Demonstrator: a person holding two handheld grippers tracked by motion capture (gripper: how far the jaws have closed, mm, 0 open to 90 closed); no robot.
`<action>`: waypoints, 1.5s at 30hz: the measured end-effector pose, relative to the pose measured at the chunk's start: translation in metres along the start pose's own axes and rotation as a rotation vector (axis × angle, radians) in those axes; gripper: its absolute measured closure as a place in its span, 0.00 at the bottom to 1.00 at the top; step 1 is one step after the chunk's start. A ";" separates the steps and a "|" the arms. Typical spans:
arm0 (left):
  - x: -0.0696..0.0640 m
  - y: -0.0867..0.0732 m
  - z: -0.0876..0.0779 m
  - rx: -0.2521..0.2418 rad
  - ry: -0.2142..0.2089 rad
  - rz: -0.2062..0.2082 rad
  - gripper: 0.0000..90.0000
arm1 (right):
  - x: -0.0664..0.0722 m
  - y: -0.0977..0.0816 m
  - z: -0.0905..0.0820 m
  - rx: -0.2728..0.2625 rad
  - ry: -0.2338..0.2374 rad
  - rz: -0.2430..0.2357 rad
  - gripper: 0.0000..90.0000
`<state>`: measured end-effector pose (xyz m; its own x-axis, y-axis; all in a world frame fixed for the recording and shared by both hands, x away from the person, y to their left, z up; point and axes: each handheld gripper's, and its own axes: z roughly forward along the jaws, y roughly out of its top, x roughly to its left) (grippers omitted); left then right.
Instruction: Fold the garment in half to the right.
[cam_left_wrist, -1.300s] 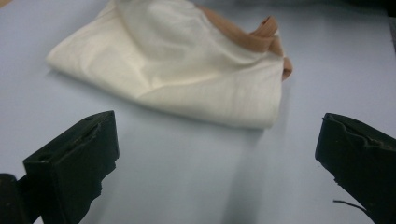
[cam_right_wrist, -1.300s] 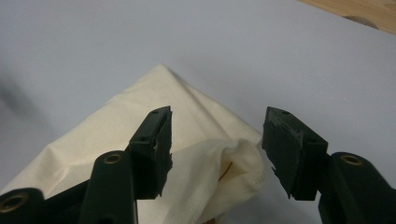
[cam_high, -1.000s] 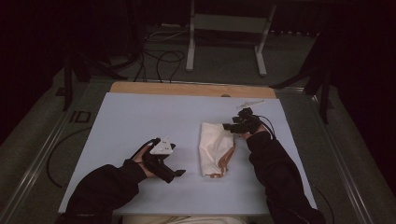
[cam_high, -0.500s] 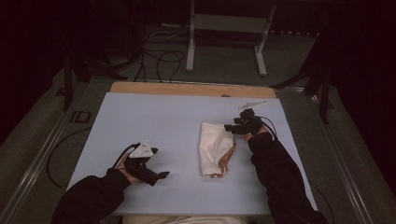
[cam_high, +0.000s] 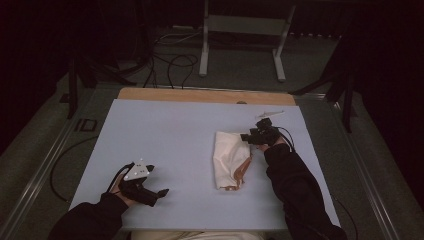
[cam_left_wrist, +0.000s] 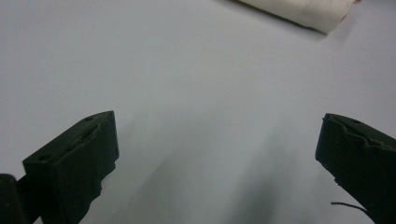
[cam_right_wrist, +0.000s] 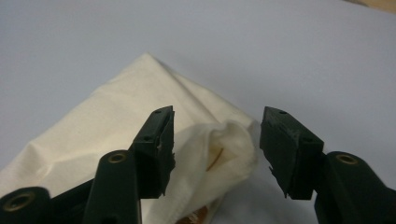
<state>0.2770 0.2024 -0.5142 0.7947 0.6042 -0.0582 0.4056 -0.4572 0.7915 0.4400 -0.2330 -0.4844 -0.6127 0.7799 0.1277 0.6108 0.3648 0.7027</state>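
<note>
Jaws of the right gripper (cam_high: 248, 137) have just been closing, half-open, around the far corner of the folded cream cloth (cam_high: 228, 159) mid-tabletop (cam_high: 165, 135), not yet pinching it. The left gripper (cam_high: 161, 193), jaws wide and empty, has drawn back toward the near-left edge, leaving the next fold likely to the right.

We see a cream cloth (cam_high: 231, 159) lying folded on the right half of the pale blue table (cam_high: 165, 140), well in from its edges. It forms a rough upright rectangle, long side running near to far, and the surface is softly wrinkled. Along its right side and near corner a brown-orange trim or lining peeks out from between the layers. In the right gripper view the cloth (cam_right_wrist: 116, 140) shows a far corner pulled to a point, while one edge bulges up into a loose open fold with a glimpse of orange inside.
</note>
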 end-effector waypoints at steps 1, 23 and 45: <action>0.000 0.000 -0.002 -0.008 0.001 -0.002 0.00 | 0.001 0.000 0.000 -0.003 0.001 -0.006 0.57; 0.003 0.001 -0.007 -0.048 0.028 -0.013 0.00 | 0.000 -0.011 0.006 0.155 -0.065 -0.054 0.98; 0.004 0.001 -0.007 -0.057 0.032 -0.017 0.00 | -0.004 0.011 -0.015 0.005 -0.083 -0.061 0.98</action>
<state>0.2779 0.2090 -0.5096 0.7727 0.6325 -0.0538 0.3924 -0.4093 0.8237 0.4416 -0.2393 -0.4667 -0.6053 0.7955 0.0266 0.5763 0.4150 0.7041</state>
